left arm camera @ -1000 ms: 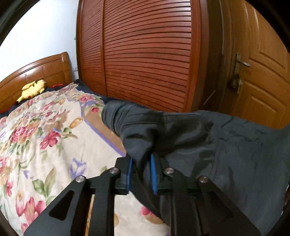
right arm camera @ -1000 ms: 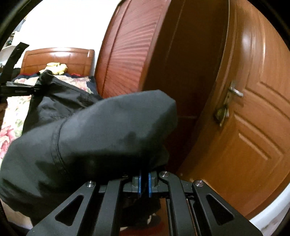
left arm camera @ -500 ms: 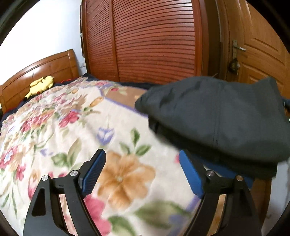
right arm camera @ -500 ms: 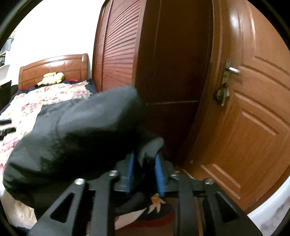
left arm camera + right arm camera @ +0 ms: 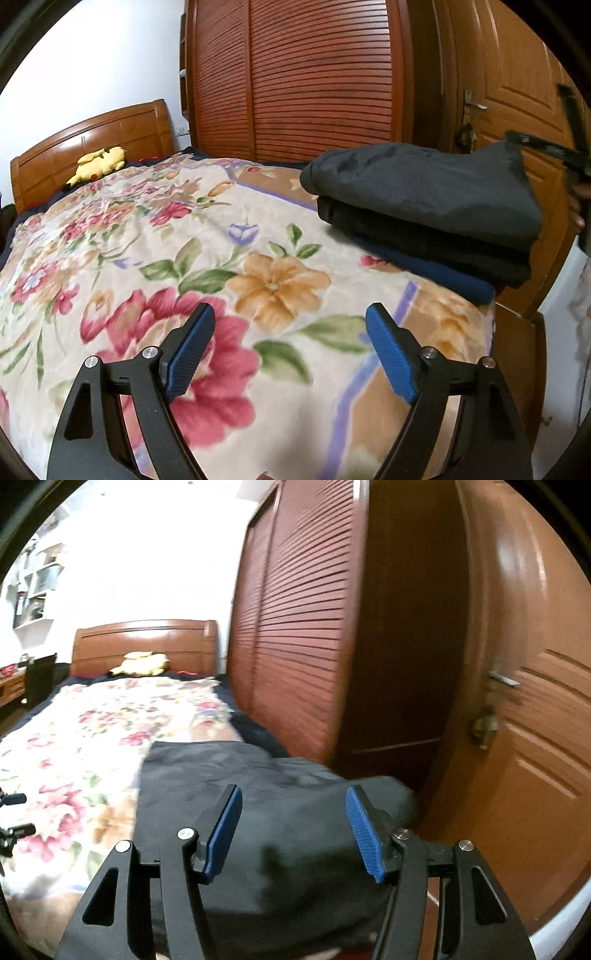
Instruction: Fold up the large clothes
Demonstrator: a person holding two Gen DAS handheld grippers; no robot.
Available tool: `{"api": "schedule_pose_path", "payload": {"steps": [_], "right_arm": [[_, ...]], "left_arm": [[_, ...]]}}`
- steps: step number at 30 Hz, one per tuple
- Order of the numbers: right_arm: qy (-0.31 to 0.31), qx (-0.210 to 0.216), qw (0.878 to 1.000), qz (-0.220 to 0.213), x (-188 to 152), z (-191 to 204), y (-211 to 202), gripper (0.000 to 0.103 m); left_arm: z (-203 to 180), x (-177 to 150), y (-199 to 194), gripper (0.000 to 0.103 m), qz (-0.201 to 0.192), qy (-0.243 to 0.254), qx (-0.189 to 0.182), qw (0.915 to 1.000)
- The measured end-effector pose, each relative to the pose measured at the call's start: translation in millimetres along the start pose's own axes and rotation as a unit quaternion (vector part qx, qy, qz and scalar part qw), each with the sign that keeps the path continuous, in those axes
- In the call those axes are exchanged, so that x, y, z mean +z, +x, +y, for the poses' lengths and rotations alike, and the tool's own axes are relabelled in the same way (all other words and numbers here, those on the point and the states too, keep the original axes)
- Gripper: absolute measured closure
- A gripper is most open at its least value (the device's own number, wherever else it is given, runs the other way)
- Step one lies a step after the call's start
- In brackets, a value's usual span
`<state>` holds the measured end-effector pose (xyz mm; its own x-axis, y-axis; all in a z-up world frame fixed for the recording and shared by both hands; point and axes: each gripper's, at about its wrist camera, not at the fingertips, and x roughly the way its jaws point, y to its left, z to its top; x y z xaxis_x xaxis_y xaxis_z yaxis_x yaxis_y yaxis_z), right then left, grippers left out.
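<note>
dark garment (image 5: 424, 184) folded on bed (image 5: 258, 280) — both grippers agape

Two tools are out, the left tool (image 5: 287, 334) and the right tool (image 5: 293, 812), each with two blue pads spread wide and nothing between them. One bed (image 5: 110, 229) carries one flowered blanket (image 5: 229, 295), one yellow plush toy (image 5: 98, 162) by the headboard, and one stack of folded clothes: a dark grey garment (image 5: 424, 192) on top, one navy piece (image 5: 439, 271) beneath. One door (image 5: 535, 701) stands beside one louvred wardrobe (image 5: 314, 74).
</note>
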<state>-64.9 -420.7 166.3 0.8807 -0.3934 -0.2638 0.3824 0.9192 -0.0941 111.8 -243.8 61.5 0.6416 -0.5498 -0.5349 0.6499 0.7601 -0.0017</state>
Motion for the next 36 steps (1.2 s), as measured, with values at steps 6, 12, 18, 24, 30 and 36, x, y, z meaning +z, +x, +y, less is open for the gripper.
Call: {"api": "schedule_pose_path", "payload": {"steps": [6, 12, 18, 24, 30, 36], "right_arm": [[0.006, -0.038, 0.997, 0.073, -13, -24, 47, 0.042], [0.035, -0.05, 0.992, 0.112, -22, -61, 63, 0.042], [0.026, -0.068, 0.995, 0.073, -9, -43, 23, 0.042], [-0.003, -0.034, 0.999, 0.034, 11, 0, -24, 0.042], [-0.027, 0.03, 0.999, 0.019, 10, 51, -48, 0.042], [-0.05, 0.11, 0.992, 0.018, -15, 117, -57, 0.042]], "left_arm": [[16, -25, -29, 0.019, -0.007, -0.018, 0.006, 0.9998], [29, -44, -52, 0.019, -0.015, -0.018, 0.029, 0.9993], [45, -61, -70, 0.019, -0.02, -0.035, 0.045, 0.9982], [57, -72, -85, 0.019, -0.023, -0.048, 0.063, 0.9966], [72, -84, -99, 0.019, -0.027, -0.059, 0.079, 0.9948], [94, -101, -111, 0.019, -0.021, -0.073, 0.097, 0.9924]]}}
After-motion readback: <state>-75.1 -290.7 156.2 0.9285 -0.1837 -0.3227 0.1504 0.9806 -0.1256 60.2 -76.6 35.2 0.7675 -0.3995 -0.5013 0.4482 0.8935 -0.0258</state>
